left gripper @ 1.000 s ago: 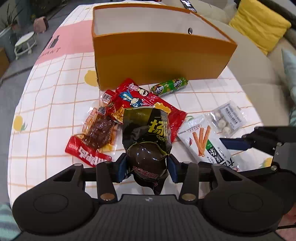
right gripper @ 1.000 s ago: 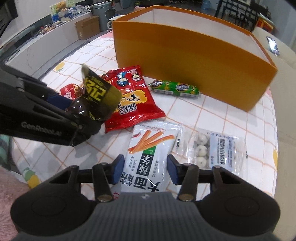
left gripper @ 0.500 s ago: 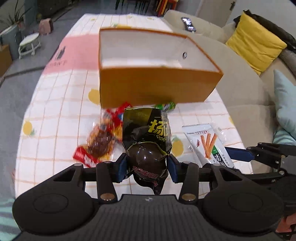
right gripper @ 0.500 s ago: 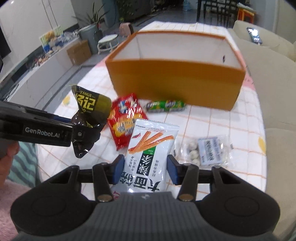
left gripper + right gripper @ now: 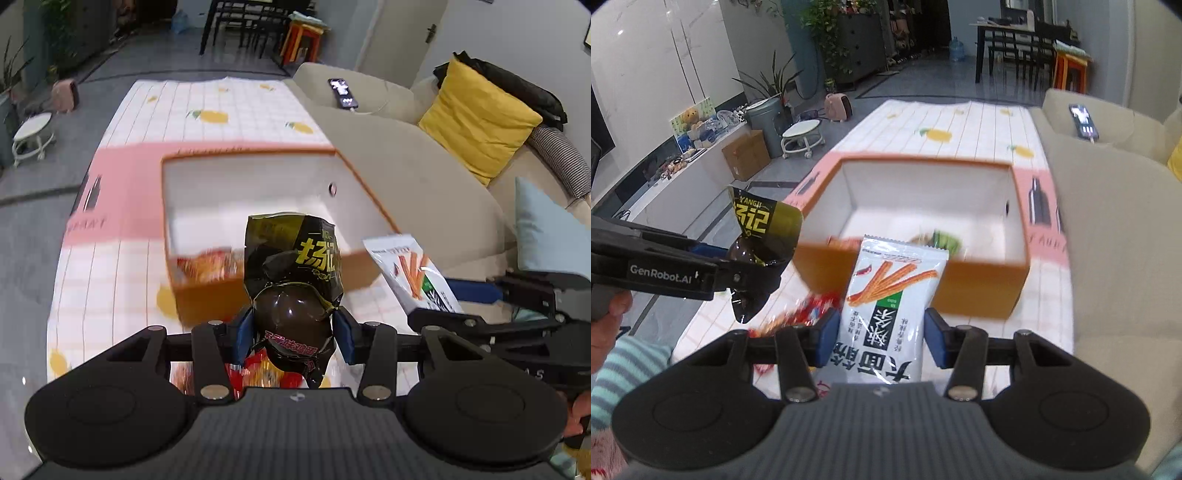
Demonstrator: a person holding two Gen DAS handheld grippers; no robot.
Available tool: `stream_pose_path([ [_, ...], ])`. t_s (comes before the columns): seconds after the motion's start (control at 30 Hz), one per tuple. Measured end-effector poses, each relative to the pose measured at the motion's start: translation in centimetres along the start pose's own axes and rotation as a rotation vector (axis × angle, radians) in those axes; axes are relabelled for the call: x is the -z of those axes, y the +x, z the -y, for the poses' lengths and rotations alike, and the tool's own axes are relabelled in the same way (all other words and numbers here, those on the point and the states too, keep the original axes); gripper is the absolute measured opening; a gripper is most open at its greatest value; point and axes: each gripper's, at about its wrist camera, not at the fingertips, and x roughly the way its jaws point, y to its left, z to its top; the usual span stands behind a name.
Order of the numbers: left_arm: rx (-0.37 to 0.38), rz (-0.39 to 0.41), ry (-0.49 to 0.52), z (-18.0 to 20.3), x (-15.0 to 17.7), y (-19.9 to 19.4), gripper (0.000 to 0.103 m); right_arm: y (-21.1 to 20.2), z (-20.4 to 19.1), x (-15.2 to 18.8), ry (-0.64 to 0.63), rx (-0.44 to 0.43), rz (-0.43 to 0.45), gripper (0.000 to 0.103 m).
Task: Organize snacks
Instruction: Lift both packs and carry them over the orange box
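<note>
Two snack packets up in the air at once, one per tool. Left tool [image 5: 293, 328] clamped on a black-and-yellow egg packet [image 5: 293, 291], pads squeezing the bulging dark lower half; its long axis runs away from the tool, crimped yellow-print top pointing toward the orange box [image 5: 207, 295]. Right tool [image 5: 881, 341] clamped on the lower part of a white spicy-stick packet [image 5: 892, 306], long axis also running away from the tool, serrated top edge leading toward the box and overlapping its near wall in the right wrist view.

Step in hand, as I judge it: carry phase, both packets held above the tabletop [image 5: 110, 277] just short of the box's near wall. Box sits mid-tabletop, open top up, white inside; floor mostly bare as far as shows.

Next move calls for: getting both past the near rim, over the opening, then parting the pads to drop. Two tools side by side, so watch they don't bump over the box.

Red snack packets [image 5: 809, 310] lie blurred on the tabletop by the box's near wall, and a green-wrapped sausage [image 5: 942, 240] shows behind the white packet's top; whether it is in or out of the box, cannot tell.
</note>
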Motion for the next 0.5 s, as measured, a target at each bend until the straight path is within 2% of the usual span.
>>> stream_pose_path([
  [0.23,-0.017,-0.013,0.029,0.0,-4.9,2.3,0.051,2.4,1.7,-6.5,-0.07,0.023,0.003,0.048],
  [0.5,0.008,-0.122,-0.064,-2.8,-8.9,9.3,0.051,9.8,4.1,-10.9,-0.097,0.047,-0.084,0.048],
])
